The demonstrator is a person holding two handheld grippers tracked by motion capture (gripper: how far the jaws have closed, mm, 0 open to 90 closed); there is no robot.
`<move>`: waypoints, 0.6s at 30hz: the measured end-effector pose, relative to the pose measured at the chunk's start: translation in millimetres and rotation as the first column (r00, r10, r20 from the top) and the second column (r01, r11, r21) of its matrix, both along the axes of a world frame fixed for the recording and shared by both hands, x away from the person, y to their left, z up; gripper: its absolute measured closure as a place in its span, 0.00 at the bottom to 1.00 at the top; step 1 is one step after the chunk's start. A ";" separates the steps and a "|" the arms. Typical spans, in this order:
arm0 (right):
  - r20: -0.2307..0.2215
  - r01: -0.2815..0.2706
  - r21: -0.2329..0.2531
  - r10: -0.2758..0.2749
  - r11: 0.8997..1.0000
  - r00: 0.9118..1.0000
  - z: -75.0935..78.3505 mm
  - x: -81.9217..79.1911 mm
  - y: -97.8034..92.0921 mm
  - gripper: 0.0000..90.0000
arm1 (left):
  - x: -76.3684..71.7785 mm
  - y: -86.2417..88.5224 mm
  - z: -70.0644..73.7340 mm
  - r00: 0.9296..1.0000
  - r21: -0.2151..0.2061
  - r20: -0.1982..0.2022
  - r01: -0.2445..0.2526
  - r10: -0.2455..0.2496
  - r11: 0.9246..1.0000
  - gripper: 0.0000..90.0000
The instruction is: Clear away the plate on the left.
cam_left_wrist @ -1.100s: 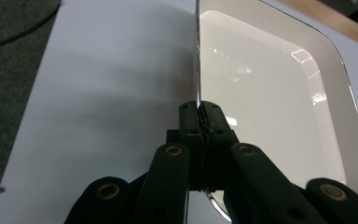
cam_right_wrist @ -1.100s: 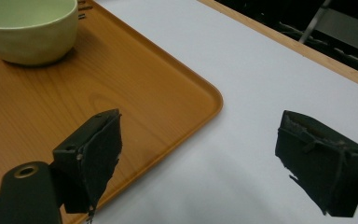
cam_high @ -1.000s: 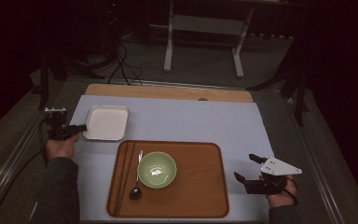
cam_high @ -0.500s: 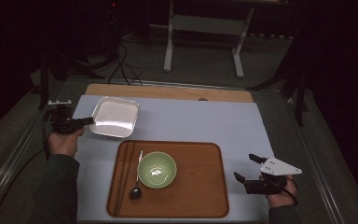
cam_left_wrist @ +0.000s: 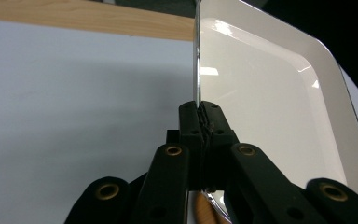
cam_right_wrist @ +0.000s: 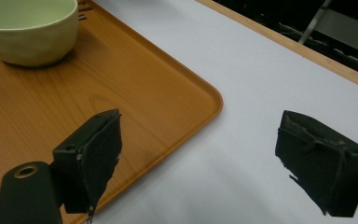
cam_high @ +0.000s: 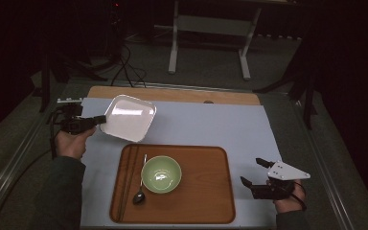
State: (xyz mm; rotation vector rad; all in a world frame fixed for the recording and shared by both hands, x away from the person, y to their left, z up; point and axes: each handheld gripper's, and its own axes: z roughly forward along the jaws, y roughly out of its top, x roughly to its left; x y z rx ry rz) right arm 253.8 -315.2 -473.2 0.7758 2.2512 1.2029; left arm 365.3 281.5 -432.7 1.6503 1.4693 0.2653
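The left gripper (cam_high: 97,125) is clamped on the rim of the white square plate (cam_high: 127,117), which hangs tilted in the air above the pale tabletop (cam_high: 206,127), just beyond the far left corner of the wooden tray (cam_high: 206,191). In the left gripper view the jaws pinch only a thin strip of the plate's (cam_left_wrist: 270,107) edge, so the likeliest trouble is that the glossy rim slides out or the plate swings around that single pinch point; its whole weight sits to one side of the grip, and a quick turn of the hand could lever it loose and let it drop onto the tabletop or the tray. If the plate is meant for the tray, the free space is on the right half; the green bowl (cam_high: 161,173) stands near the middle, with a spoon (cam_high: 140,191) lying just to its left and what look like dark chopsticks (cam_high: 124,184) along the left edge, so a low pass over that side could knock them. The right gripper (cam_high: 256,173) rests with jaws spread apart and holding nothing, just off the tray's right edge, near enough to be in the way of a plate carried across. Beyond the tabletop stand cables and a metal stand (cam_high: 208,40) on the floor.
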 end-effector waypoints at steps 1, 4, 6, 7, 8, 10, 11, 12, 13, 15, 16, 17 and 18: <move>0.000 0.000 0.001 0.000 1.000 1.000 0.0 0.0 0.0 0.16 | 0.4 -2.4 1.2 1.000 0.002 0.004 0.014 -0.014 1.000 0.99; -0.001 0.000 0.000 0.000 1.000 1.000 0.0 0.1 -0.1 0.16 | 1.5 -10.5 3.8 0.999 0.014 0.012 0.050 -0.051 0.999 0.99; -0.001 0.000 0.000 0.000 1.000 1.000 -0.1 0.1 0.0 0.16 | 2.2 -16.4 4.9 0.997 0.021 0.014 0.076 -0.076 0.997 0.99; 0.000 0.000 0.001 0.000 1.000 1.000 -0.1 0.1 0.0 0.16 | 2.3 -18.3 5.2 0.996 0.024 0.016 0.085 -0.086 0.996 0.99; 0.000 0.000 0.001 0.000 1.000 1.000 -0.1 0.0 0.0 0.16 | 2.4 -20.9 5.8 0.995 0.027 0.016 0.098 -0.098 0.995 0.99; -0.001 0.001 0.001 -0.001 1.000 1.000 -0.1 0.1 -0.1 0.16 | 2.7 -25.9 6.7 0.992 0.031 0.023 0.123 -0.124 0.992 0.99; -0.001 0.001 0.000 -0.001 1.000 1.000 -0.1 0.1 -0.2 0.16 | 3.0 -28.2 7.0 0.991 0.025 0.024 0.130 -0.131 0.991 0.99; -0.001 0.001 0.000 -0.001 1.000 1.000 -0.1 0.1 -0.2 0.16 | 3.5 -30.6 7.5 0.989 0.020 0.027 0.143 -0.144 0.989 0.99; -0.001 0.001 0.000 -0.001 1.000 1.000 -0.1 0.2 -0.1 0.16 | 3.9 -32.0 7.8 0.988 0.019 0.029 0.150 -0.151 0.988 0.99; -0.001 0.002 0.001 -0.002 1.000 1.000 0.0 0.1 -0.1 0.16 | 5.1 -35.8 8.3 0.986 0.015 0.029 0.163 -0.163 0.987 0.99; -0.001 0.001 0.001 -0.001 1.000 1.000 0.0 0.2 -0.2 0.16 | 5.7 -37.4 8.6 0.984 0.014 0.029 0.173 -0.173 0.985 0.99; -0.001 0.001 0.001 -0.001 1.000 1.000 0.1 0.1 -0.2 0.16 | 5.8 -39.5 8.9 0.983 0.015 0.031 0.179 -0.179 0.984 0.99; -0.001 0.002 0.001 -0.002 1.000 1.000 0.1 0.0 -0.3 0.16 | 5.9 -41.5 9.3 0.982 0.016 0.034 0.188 -0.188 0.982 0.99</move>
